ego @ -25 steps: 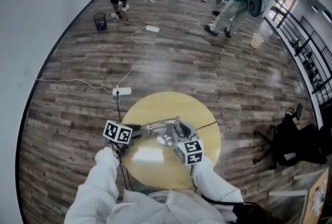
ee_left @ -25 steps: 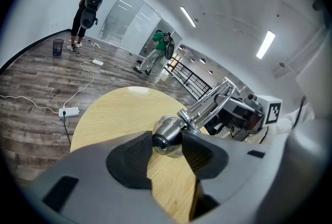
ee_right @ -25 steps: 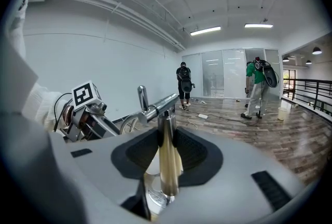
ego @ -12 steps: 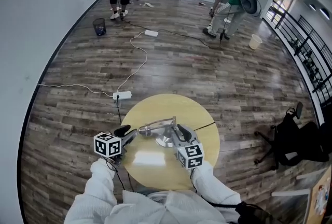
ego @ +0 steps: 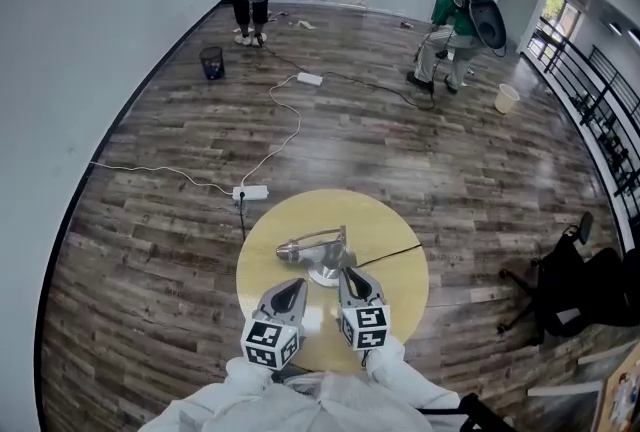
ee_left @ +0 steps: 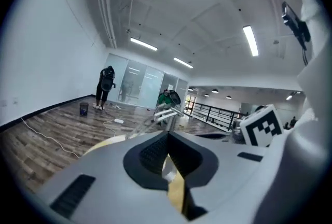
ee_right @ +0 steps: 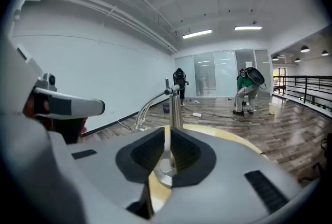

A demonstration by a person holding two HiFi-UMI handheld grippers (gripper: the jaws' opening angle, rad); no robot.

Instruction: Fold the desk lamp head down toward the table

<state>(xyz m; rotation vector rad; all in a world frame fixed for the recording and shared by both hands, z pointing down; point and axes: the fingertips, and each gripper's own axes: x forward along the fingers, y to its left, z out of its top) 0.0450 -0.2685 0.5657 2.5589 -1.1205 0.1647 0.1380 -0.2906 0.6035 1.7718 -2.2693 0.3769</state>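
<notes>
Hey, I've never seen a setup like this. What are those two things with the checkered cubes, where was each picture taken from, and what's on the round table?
No robot here: a person holds a two-jaw gripper in each hand, and the patterned cubes are markers fixed to them. The wide picture comes from a camera on the person's head, looking steeply down. The other two come from a camera riding on each gripper, looking along its jaws. On the round yellow table stands a silver desk lamp, its head bent down toward the tabletop. The left gripper and right gripper hover over the table's near side, short of the lamp. The left jaws have just closed on nothing; the right jaws are together and empty too, so nothing is held.
</notes>
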